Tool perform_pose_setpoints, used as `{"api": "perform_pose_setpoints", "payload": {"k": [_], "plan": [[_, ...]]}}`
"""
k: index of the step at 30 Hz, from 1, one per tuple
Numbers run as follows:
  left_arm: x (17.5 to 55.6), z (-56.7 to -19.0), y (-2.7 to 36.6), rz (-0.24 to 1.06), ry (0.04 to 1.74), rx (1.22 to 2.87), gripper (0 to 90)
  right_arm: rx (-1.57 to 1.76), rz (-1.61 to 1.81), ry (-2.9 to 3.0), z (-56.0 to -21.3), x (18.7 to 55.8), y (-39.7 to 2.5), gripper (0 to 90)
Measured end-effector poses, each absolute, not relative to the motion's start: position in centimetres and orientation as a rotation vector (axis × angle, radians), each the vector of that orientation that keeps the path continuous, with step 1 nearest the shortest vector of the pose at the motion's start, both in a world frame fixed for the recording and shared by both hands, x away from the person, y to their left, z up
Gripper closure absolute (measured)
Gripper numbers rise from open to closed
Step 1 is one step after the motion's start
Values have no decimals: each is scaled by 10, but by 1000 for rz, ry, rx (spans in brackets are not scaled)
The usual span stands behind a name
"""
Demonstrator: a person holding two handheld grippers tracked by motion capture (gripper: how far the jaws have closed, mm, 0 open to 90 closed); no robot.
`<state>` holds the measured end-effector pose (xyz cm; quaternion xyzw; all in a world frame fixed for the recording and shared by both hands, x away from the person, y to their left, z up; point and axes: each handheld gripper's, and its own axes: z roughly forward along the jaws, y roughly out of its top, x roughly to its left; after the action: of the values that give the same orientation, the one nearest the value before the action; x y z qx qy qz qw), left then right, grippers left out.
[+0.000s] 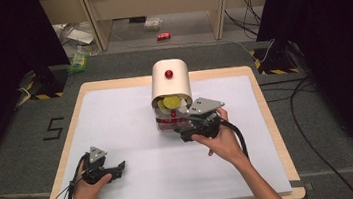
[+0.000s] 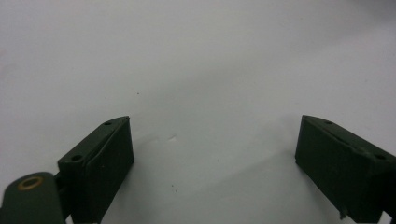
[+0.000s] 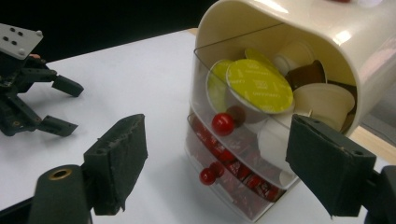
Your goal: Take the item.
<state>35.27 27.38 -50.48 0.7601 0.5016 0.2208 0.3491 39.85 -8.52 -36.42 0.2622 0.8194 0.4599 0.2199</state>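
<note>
Cream capsule dispenser (image 1: 170, 82) sits mid-table toward the far edge, clear drawers facing the person. Upper drawer (image 3: 243, 112) holds loose pods, a yellow-lidded pod (image 3: 259, 86) in front; lower drawer (image 3: 229, 172) holds red ones. Probably light, rigid, slick plastic, so likely to slide if tugged. Best hold looks like the small red knob (image 3: 223, 123). Right gripper (image 3: 215, 172) spread wide just in front, holding nothing. Left gripper (image 1: 103, 169) also agape, resting on the white mat (image 1: 116, 116), well apart.

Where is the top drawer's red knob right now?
In the right gripper view, the red knob sits centre frame, below the yellow-lidded capsule, above the lower knob.
</note>
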Motion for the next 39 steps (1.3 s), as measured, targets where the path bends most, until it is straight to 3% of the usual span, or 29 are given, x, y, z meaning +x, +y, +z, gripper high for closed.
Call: {"api": "perform_pose_setpoints", "payload": {"k": [21, 39], "plan": [[353, -505, 274, 572, 1300, 1969, 108, 724, 1182, 2294, -373, 433, -62, 209], [353, -505, 274, 572, 1300, 1968, 108, 706, 1186, 2330, -373, 418, -64, 205]]}}
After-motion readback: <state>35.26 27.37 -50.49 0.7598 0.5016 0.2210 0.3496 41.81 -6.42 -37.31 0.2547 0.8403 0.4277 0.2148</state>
